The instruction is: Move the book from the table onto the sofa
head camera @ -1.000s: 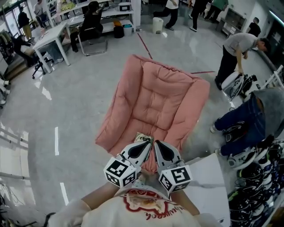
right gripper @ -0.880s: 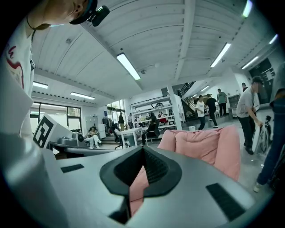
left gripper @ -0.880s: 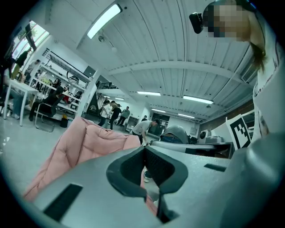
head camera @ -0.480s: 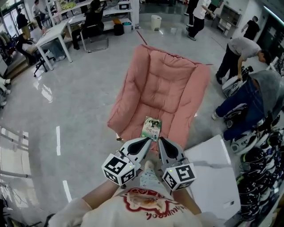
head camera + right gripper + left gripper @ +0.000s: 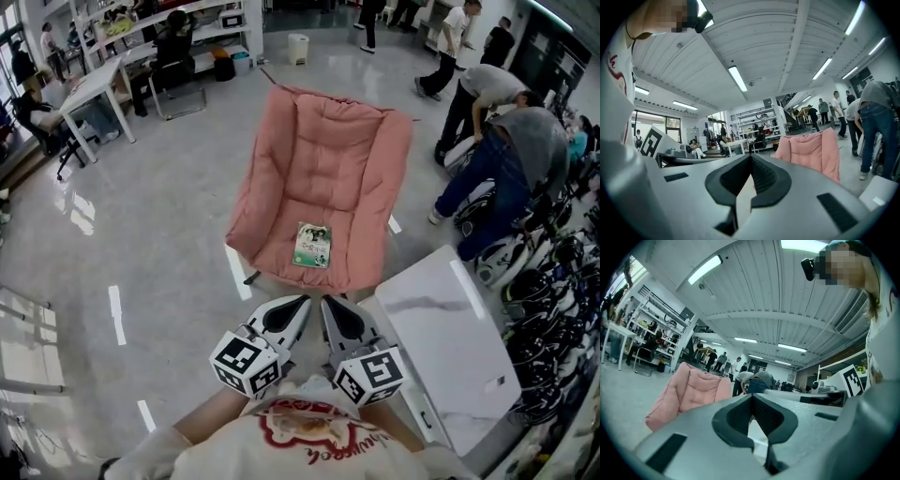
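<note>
My left claw [image 5: 300,304] and right claw [image 5: 327,304] are both closed tight on nothing, side by side. The book [image 5: 312,245] lies flat on the pink sofa's [image 5: 323,150] seat, apart from the white bench [image 5: 455,342].

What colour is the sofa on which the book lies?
Salmon pink, quilted. The sofa shows best in the head view, with the book on its seat.
</note>
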`<state>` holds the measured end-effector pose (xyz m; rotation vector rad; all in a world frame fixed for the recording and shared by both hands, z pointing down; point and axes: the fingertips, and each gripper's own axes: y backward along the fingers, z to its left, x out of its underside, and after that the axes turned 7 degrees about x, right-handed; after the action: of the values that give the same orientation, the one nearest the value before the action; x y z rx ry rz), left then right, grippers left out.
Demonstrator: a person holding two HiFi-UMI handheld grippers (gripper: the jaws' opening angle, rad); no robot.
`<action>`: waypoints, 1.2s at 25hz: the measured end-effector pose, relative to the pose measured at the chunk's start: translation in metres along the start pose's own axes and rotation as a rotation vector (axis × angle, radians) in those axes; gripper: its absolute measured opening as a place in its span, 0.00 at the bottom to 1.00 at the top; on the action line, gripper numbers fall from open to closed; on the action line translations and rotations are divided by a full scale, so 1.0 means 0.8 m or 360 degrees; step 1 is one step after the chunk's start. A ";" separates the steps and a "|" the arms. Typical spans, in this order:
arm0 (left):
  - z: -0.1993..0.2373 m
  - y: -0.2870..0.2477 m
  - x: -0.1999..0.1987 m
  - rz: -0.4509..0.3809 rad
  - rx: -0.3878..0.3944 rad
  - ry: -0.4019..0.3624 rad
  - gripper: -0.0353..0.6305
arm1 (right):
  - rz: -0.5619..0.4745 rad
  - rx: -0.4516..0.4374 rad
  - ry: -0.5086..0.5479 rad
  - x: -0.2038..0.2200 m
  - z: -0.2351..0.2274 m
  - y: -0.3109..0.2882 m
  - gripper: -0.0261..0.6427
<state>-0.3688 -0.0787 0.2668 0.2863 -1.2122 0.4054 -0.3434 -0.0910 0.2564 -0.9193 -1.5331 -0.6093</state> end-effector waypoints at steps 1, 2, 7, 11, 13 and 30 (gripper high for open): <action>-0.008 0.002 -0.001 -0.0001 0.0013 -0.0002 0.06 | -0.0013 -0.0002 0.0007 -0.004 0.004 0.007 0.04; -0.016 0.004 0.000 -0.0001 0.0024 -0.0006 0.06 | -0.0024 0.0001 0.0014 -0.007 0.008 0.014 0.04; -0.047 0.011 0.015 0.0002 0.0046 0.0001 0.06 | -0.0087 0.0044 0.0034 -0.015 0.014 0.052 0.04; -0.083 0.017 0.030 0.0006 0.0058 0.0004 0.06 | -0.0098 0.0053 0.0031 -0.008 0.014 0.097 0.04; -0.109 0.023 0.034 -0.0011 0.0051 -0.0017 0.06 | -0.0113 0.0060 0.0033 -0.005 0.013 0.126 0.04; -0.382 0.126 0.134 -0.0125 -0.0099 0.0069 0.06 | -0.0044 -0.0061 0.0066 0.055 0.066 0.428 0.04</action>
<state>-0.1249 0.1570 0.2677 0.2697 -1.1652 0.3036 -0.0911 0.1499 0.2499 -0.9103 -1.5033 -0.6754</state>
